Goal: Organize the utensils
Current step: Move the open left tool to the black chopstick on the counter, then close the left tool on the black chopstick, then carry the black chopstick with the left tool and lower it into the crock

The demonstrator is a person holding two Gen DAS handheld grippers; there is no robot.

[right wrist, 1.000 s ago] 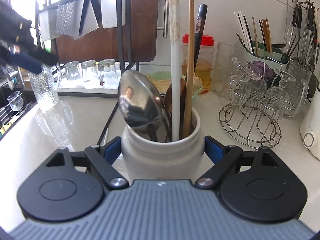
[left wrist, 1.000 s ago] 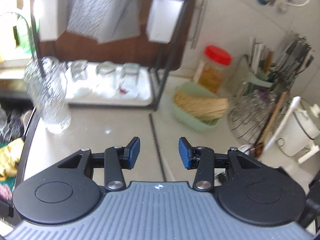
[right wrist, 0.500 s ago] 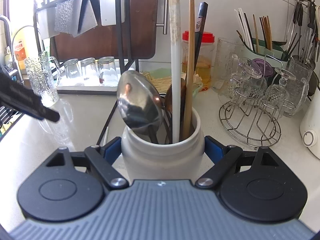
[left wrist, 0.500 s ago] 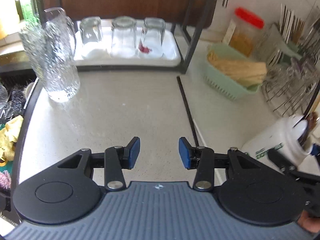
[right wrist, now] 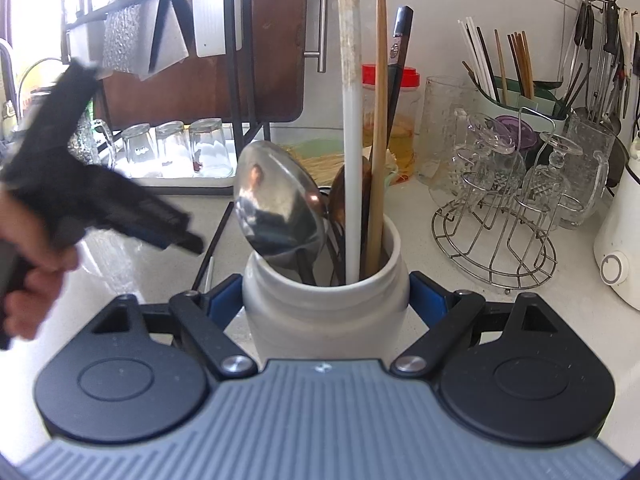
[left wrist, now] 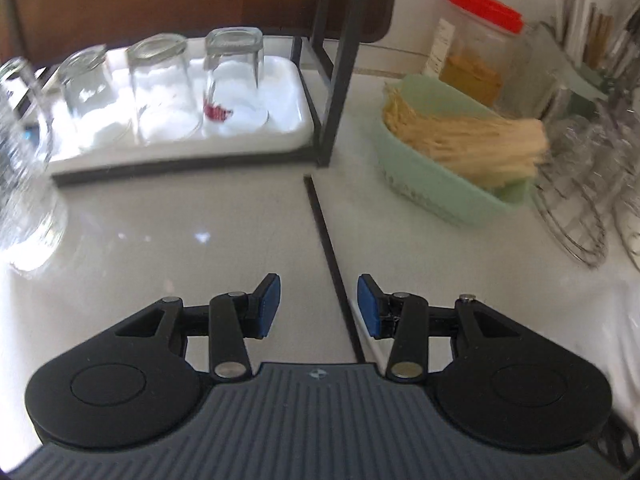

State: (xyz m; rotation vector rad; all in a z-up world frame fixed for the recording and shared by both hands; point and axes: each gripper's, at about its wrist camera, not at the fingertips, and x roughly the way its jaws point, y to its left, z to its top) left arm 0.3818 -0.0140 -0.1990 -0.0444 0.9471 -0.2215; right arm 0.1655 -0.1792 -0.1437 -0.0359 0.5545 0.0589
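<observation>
My right gripper (right wrist: 326,300) is shut on a white ceramic jar (right wrist: 324,316), with a blue pad on each side of it. In the jar stand a steel spoon (right wrist: 276,208), a long white handle (right wrist: 352,120), a wooden stick (right wrist: 380,120) and a black handle (right wrist: 400,40). My left gripper (left wrist: 318,304) is open and empty, low over the white counter. A thin black chopstick (left wrist: 328,240) lies on the counter and runs between its jaws, with a white stick (right wrist: 208,272) beside it. In the right wrist view the left gripper (right wrist: 176,236) is a blur left of the jar, held by a hand (right wrist: 28,268).
Upturned glasses stand on a white tray (left wrist: 280,132) under a black rack. A green basket (left wrist: 440,196) holds a straw-coloured bundle, and a red-lidded jar (left wrist: 480,52) is behind it. A wire glass stand (right wrist: 496,248), a chopstick holder (right wrist: 520,100) and a white appliance (right wrist: 620,248) are on the right.
My left gripper has sunk towards the counter and come closer to the jar, still open. It now shows larger at the left of the right wrist view. The right gripper has kept still.
</observation>
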